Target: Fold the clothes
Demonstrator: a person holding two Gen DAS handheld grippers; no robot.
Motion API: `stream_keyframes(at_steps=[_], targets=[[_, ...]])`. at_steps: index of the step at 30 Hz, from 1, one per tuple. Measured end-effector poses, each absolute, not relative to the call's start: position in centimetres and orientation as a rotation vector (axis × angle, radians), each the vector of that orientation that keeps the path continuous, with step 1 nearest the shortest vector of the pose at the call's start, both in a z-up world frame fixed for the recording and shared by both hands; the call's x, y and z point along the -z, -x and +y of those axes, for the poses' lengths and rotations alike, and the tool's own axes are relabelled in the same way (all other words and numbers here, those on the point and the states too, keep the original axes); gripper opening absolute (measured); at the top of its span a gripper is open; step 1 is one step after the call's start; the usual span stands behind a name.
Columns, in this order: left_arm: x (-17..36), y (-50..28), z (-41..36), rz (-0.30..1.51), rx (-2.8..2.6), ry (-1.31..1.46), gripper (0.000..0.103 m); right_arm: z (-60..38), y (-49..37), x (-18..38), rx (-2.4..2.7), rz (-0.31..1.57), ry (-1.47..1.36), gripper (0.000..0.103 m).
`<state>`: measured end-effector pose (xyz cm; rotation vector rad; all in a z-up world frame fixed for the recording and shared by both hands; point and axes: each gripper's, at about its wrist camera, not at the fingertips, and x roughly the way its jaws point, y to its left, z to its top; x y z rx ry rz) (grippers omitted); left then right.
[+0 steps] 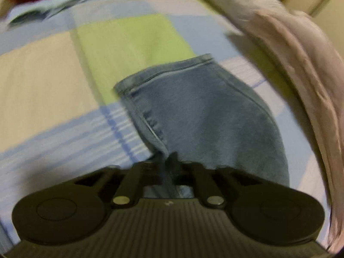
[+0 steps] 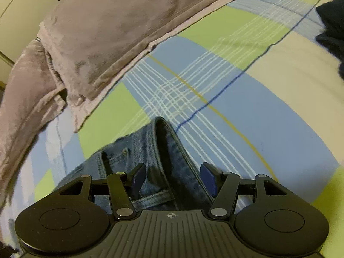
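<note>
- The left gripper [image 1: 166,161] has its fingers drawn close together on an edge of the faded blue denim jeans [image 1: 204,111]; the cloth runs forward from its tips, with a stitched hem at the far end, over the checked blue, green and cream bedsheet [image 1: 129,43].
- The right gripper [image 2: 172,178] stands wide open, its blue pads [image 2: 137,177] either side of a rolled, seamed band of the same jeans [image 2: 163,150], which lies between and just ahead of the fingers; neither pad looks to be pressing the cloth.
- A crumpled mauve-pink quilt [image 2: 96,32] lies beyond the jeans, to the left of the right gripper and to the right of the left one.
- Judging by the thick seams, the denim is heavy for cloth, limp but with some body, and rough enough not to slip.
- Doubled seams, hems and the waistband are the surest places to grip: they resist stretching and carry the weight.
- A grip on a single layer mid-panel would likely sag and bunch.
- The left view is blurred, so finer detail there cannot be told.
</note>
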<state>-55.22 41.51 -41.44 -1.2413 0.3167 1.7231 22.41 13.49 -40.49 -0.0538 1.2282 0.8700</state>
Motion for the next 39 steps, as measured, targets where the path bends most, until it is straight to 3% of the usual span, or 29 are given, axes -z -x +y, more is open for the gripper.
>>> stream_keyframes(at_steps=[7,11,12,22,36,38,39], targets=[[33.6,58.5,38.5,0.41,-1.673,0.826,0.002,12.9,-20.6,39.7,-0.833,1.193,0.065,0.06],[40.2,58.6,38.4,0.82,-1.596,0.805,0.007,12.7,-19.5,39.2,-0.822,1.171,0.068,0.06],[41.2,58.4,38.0,0.853,-1.601,0.794,0.008,12.6,-19.2,39.0,-0.82,1.165,0.069,0.06],[35.9,56.3,31.8,0.445,-1.65,0.98,0.01,10.6,-19.2,36.4,-0.944,1.104,0.051,0.06],[34.0,41.4,20.6,0.21,-1.468,1.244,0.01,16.2,-27.2,41.4,-1.292,1.286,-0.01,0.058],[34.2,40.1,19.7,0.215,-1.482,1.266,0.01,17.3,-28.4,42.4,-1.336,1.328,-0.026,0.016],[34.3,39.3,19.4,0.219,-1.483,1.273,0.01,18.0,-28.7,43.1,-1.351,1.365,-0.029,0.016]])
